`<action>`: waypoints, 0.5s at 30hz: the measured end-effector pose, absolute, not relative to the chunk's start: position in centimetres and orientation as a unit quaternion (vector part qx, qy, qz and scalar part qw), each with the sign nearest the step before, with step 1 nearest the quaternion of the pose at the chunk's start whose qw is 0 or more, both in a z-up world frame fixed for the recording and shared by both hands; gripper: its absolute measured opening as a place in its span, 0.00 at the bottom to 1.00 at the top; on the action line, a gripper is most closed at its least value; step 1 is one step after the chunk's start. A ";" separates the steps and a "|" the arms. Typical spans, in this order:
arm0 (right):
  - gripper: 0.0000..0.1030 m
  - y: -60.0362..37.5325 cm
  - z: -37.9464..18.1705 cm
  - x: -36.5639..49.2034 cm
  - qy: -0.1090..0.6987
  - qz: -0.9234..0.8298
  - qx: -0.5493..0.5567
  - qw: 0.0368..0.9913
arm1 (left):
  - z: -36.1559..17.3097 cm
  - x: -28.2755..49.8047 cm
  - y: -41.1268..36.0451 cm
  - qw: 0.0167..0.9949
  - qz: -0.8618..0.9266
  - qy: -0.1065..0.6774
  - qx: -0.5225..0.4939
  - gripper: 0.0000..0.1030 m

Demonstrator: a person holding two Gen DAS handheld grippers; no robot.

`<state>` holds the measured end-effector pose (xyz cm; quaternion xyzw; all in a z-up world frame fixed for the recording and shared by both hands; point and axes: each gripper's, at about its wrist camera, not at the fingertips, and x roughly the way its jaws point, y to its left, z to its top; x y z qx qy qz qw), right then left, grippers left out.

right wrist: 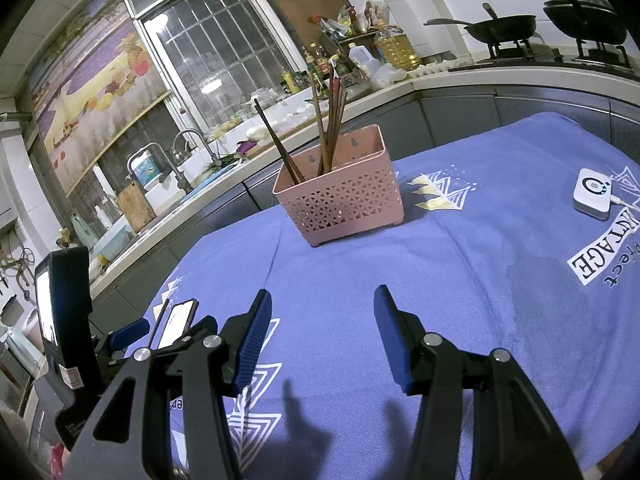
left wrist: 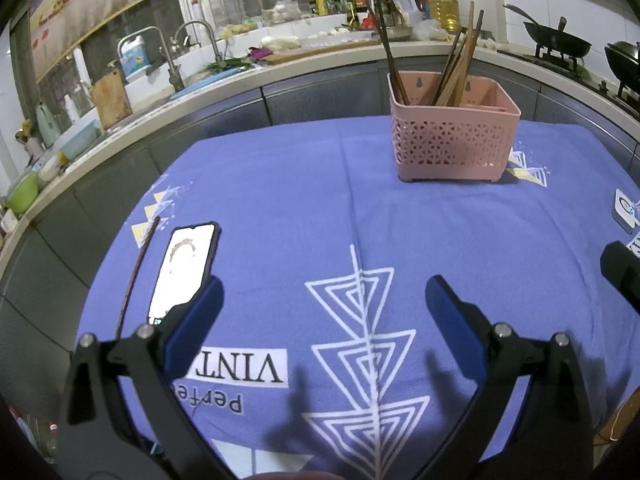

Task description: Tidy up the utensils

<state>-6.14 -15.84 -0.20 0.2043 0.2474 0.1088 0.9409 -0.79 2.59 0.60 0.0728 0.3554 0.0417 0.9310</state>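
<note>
A pink perforated utensil basket point(left wrist: 454, 140) stands on the blue tablecloth at the far side, with several brown chopsticks point(left wrist: 452, 68) upright in it. It also shows in the right wrist view point(right wrist: 340, 196) with its chopsticks point(right wrist: 326, 128). One dark chopstick point(left wrist: 136, 276) lies on the cloth at the left, beside a phone; it shows faintly in the right wrist view point(right wrist: 159, 320). My left gripper point(left wrist: 324, 292) is open and empty above the cloth, near that phone. My right gripper point(right wrist: 322, 308) is open and empty, well short of the basket.
A lit phone point(left wrist: 186, 268) lies on the cloth by my left finger. A small white device point(right wrist: 592, 196) with a cable sits at the right. The blue tablecloth point(left wrist: 320, 200) covers the table. A kitchen counter with sink, bottles and woks runs behind.
</note>
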 end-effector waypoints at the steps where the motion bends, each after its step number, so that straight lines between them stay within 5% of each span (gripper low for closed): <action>1: 0.52 -15.8 -0.2 -6.1 0.247 0.109 0.204 0.941 | 0.6 -0.8 2.6 0.931 0.042 0.356 0.073 0.94; 15: 0.52 -15.8 -0.6 -7.1 0.238 0.101 0.210 0.943 | 0.5 -0.9 1.9 0.930 0.030 0.359 0.072 0.94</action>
